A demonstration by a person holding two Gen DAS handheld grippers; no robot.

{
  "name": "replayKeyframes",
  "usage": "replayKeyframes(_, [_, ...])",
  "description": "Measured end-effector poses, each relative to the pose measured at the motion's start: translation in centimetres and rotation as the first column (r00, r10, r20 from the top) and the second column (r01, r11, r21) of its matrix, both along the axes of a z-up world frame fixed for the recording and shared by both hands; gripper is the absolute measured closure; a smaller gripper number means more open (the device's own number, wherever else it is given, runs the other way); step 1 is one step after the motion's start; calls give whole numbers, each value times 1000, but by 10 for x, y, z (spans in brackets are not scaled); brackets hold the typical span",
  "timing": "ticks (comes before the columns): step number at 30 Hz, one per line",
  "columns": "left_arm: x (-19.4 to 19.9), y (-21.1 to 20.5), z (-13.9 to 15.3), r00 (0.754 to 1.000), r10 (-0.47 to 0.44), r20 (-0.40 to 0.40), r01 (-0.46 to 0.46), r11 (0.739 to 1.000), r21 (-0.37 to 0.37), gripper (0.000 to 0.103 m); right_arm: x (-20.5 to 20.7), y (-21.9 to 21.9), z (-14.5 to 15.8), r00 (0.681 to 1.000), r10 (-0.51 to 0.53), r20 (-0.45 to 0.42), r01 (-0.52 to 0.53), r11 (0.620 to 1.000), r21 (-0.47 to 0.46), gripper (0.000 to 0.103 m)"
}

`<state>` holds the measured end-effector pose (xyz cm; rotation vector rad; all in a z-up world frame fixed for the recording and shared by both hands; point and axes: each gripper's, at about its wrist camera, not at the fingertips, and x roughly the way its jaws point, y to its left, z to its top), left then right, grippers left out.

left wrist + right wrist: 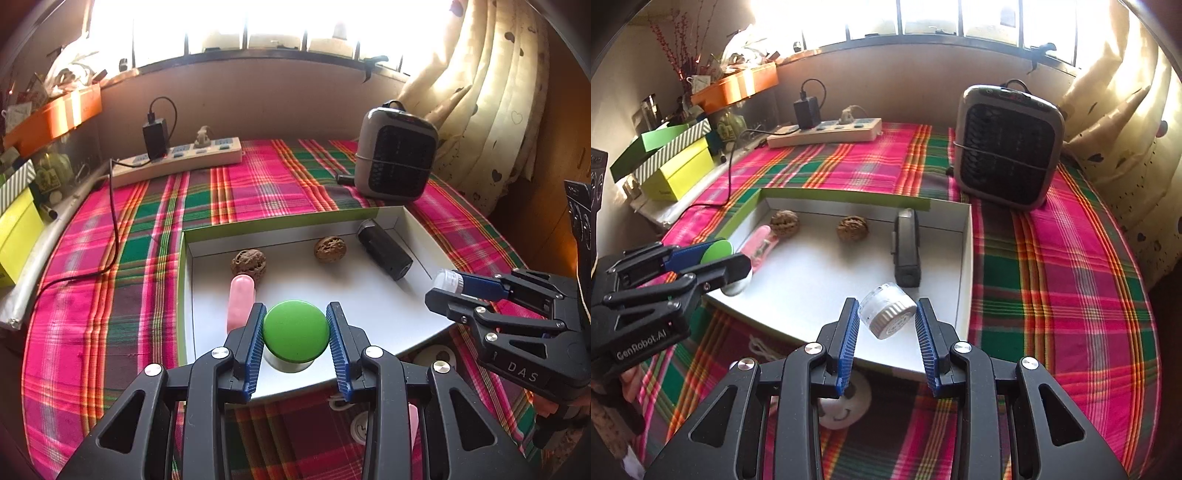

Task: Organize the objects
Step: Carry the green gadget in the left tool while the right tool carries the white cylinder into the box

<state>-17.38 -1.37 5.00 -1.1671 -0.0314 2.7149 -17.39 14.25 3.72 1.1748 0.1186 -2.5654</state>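
Note:
My left gripper [296,332] is shut on a green-lidded white jar [295,332] and holds it over the near left part of a white box lid [406,302]. My right gripper [887,319] is shut on a small clear jar with a silver cap [886,314], tilted, over the box's near right part. In the box lie two walnuts [248,261] [330,249], a pink tube [240,302] and a black cylinder [384,253]. The right gripper also shows in the left wrist view [443,286], and the left gripper shows in the right wrist view [727,258].
A grey fan heater [395,155] stands behind the box at the right. A power strip [177,158] with a black charger and cable lies at the back left. Green and yellow boxes [672,162] are stacked at the left. A white smiley object [846,410] lies under my right gripper on the plaid cloth.

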Motion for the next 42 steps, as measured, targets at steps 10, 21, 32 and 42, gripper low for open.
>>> replayKeyframes(10, [-21,5,-10,1000,-4,24,5,1000,-21,72,-11,4,-10,999,2,36,-3,1000,31,70])
replayKeyframes(21, [-36,7,-24,998,-2,58,4,999,-40,72,-17,0,-18,998,11,55,-15,998,64,70])
replayKeyframes(32, [-37,9,-26,998,-11,62,14,999,-46,72,-18,-4,-17,999,12,50,-16,996,93,70])
replayKeyframes(42, [-37,8,-27,998,-5,68,8,999,-47,72,-19,-5,-18,999,1,49,-6,994,105,70])
